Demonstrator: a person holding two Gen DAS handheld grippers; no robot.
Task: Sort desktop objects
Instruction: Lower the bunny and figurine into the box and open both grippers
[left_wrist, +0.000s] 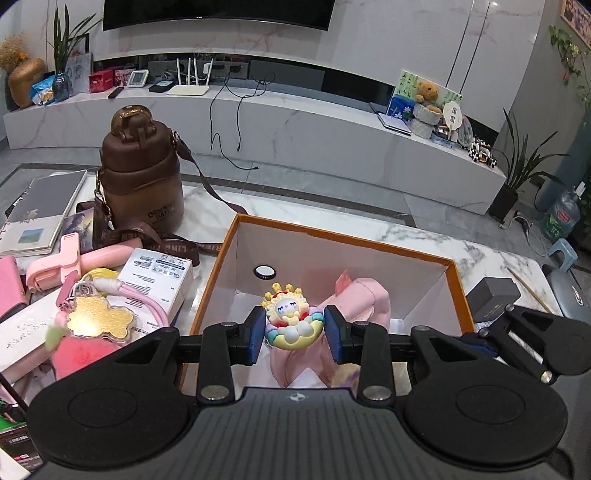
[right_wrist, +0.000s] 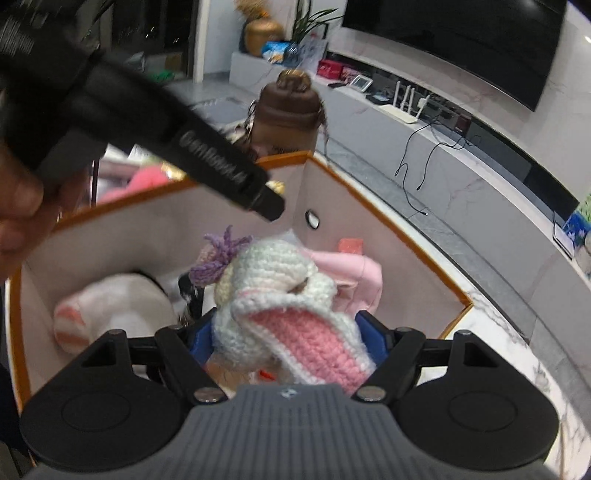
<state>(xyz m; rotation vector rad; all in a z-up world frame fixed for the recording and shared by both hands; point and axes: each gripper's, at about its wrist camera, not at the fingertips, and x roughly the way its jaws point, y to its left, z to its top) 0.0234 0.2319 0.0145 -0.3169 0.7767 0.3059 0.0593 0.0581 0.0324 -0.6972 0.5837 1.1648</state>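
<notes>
Left-wrist view: at lower centre the left gripper (left_wrist: 294, 330) clamps a small rainbow figurine (left_wrist: 291, 321) by its sides, directly over the orange-rimmed box (left_wrist: 373, 242); unsorted clutter, including a brown bottle (left_wrist: 142, 177), lies upper left. Right-wrist view: the right gripper (right_wrist: 288, 338) holds a crocheted rabbit toy (right_wrist: 291, 314) wide-jawed above the same box, and alone shows the white plush (right_wrist: 114, 306) inside.

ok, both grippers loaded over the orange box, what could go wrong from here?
1. The left gripper pinches the small pastel sun-faced figurine only by its sides; a slip drops it, probably onto the pink fabric pouch below.
2. The right gripper holds a floppy white-and-pink crocheted toy that may snag on release.
3. Both grippers crowd the orange-rimmed cardboard box; they could collide.
</notes>
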